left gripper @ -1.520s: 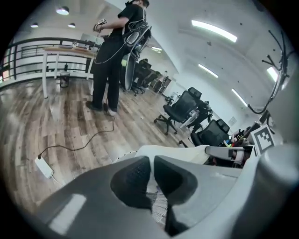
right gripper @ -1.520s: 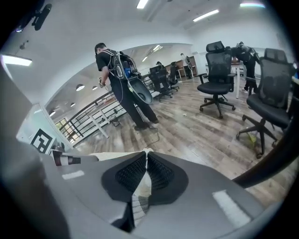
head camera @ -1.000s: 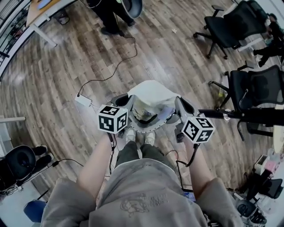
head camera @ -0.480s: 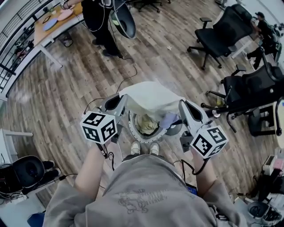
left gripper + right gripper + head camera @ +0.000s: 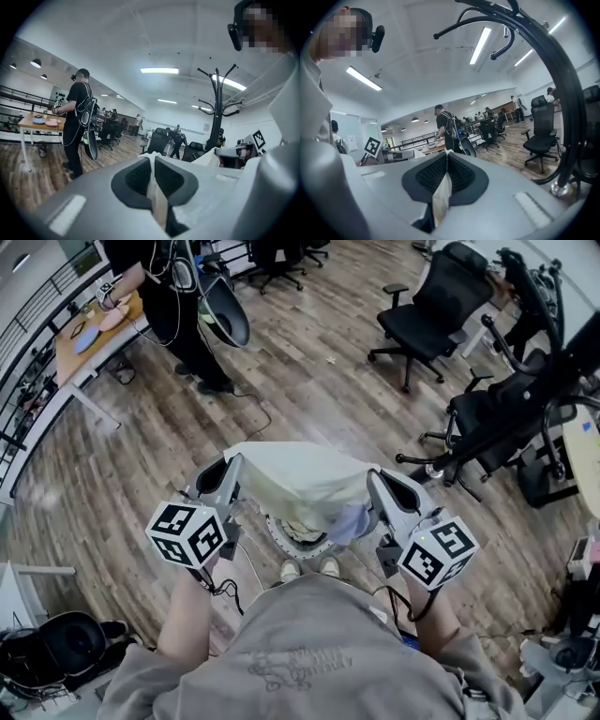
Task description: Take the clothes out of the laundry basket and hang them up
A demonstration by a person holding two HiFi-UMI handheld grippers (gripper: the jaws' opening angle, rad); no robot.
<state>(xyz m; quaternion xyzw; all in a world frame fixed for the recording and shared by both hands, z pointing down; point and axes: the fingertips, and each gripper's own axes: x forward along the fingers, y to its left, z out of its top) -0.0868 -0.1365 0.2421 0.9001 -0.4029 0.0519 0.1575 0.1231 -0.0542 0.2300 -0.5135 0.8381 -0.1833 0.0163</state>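
A pale cream garment [image 5: 300, 476] hangs stretched between my two grippers, above the round white laundry basket [image 5: 279, 546] on the floor in front of my feet. My left gripper [image 5: 232, 465] is shut on the garment's left edge; in the left gripper view a fold of cream cloth [image 5: 154, 197] sits pinched between the dark pads of that gripper [image 5: 152, 158]. My right gripper [image 5: 374, 478] is shut on the right edge, and cloth [image 5: 440, 197] is clamped in the same way in the right gripper view [image 5: 447, 157]. More clothes [image 5: 302, 529] lie in the basket. A black coat stand [image 5: 218, 108] rises to the right.
The coat stand's curved arms [image 5: 562, 93] pass close by my right gripper. Black office chairs [image 5: 427, 320] stand on the wooden floor ahead and to the right. A person in black [image 5: 173, 306] stands by a table [image 5: 80, 338] at the far left. A cable [image 5: 246, 432] runs across the floor.
Both grippers have risen together and lifted the cream garment up out of the basket. The head view has tilted up and shows more of the room.
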